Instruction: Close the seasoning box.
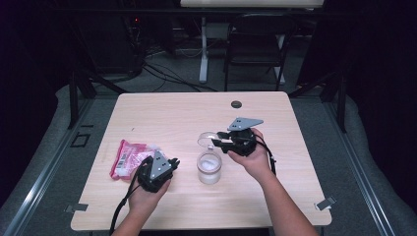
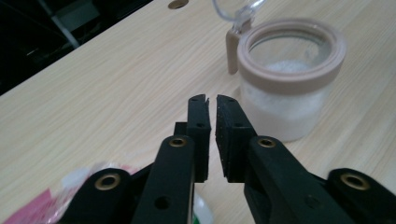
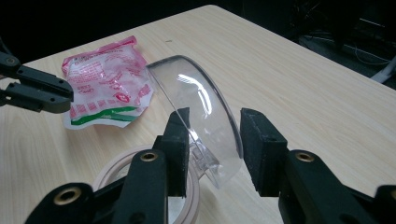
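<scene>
Jar (image 1: 209, 168) stands mid-surface (image 1: 162, 110), hinged lid (image 3: 198, 109) upright between the spread right claw (image 3: 215, 147) without firm pinch; left claw (image 2: 211, 108), pressed nearly together and empty, should steady the jar while the lid swings.

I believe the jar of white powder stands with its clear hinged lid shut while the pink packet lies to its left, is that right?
Not quite: the clear hinged lid is flipped open, standing up between the right claw's jaws, as the right gripper view shows. The jar does hold white powder, and the pink packet lies to its left.
</scene>
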The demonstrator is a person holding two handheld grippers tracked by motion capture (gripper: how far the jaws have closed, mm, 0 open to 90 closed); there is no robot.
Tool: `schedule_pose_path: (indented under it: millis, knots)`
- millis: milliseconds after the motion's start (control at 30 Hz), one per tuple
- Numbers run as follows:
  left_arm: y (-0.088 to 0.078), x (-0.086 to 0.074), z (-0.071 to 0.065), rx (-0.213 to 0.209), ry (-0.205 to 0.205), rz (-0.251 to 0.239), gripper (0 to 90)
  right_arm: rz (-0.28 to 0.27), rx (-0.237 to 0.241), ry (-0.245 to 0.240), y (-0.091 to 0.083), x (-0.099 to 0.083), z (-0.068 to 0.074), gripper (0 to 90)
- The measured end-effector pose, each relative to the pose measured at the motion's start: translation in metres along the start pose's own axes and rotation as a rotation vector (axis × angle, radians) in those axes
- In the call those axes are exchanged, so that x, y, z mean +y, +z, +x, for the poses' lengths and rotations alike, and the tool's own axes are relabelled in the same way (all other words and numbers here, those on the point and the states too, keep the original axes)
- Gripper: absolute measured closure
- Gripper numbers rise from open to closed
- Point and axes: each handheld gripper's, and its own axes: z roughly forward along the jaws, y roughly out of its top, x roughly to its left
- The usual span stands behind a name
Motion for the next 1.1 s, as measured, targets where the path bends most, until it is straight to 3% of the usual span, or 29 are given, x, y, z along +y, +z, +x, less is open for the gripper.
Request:
schedule_pose_path:
  millis: [100, 167, 233, 500, 767, 1100]
  knots:
    - [0.006, 0.01, 0.0, -0.014, -0.005, -0.018, 88.2, 0.002, 0.0, -0.012, -0.002, 0.0, 0.002, 63.1]
    - [0.011, 0.018, 0.001, -0.043, -0.03, -0.035, 89.5, 0.003, -0.005, -0.019, -0.003, -0.001, 0.003, 62.8]
    - [0.016, 0.025, 0.001, -0.064, -0.03, -0.036, 89.9, 0.001, -0.008, -0.018, -0.004, -0.002, 0.005, 62.3]
    - [0.03, 0.047, -0.007, -0.076, 0.047, -0.014, 90.0, 0.015, -0.016, -0.037, -0.009, -0.005, 0.009, 61.3]
    - [0.037, 0.054, -0.011, -0.084, 0.072, -0.011, 90.0, 0.037, -0.014, -0.052, -0.014, -0.009, 0.015, 57.0]
    - [0.039, 0.057, -0.01, -0.088, 0.069, -0.009, 89.5, 0.029, -0.011, -0.049, -0.024, -0.009, 0.018, 54.2]
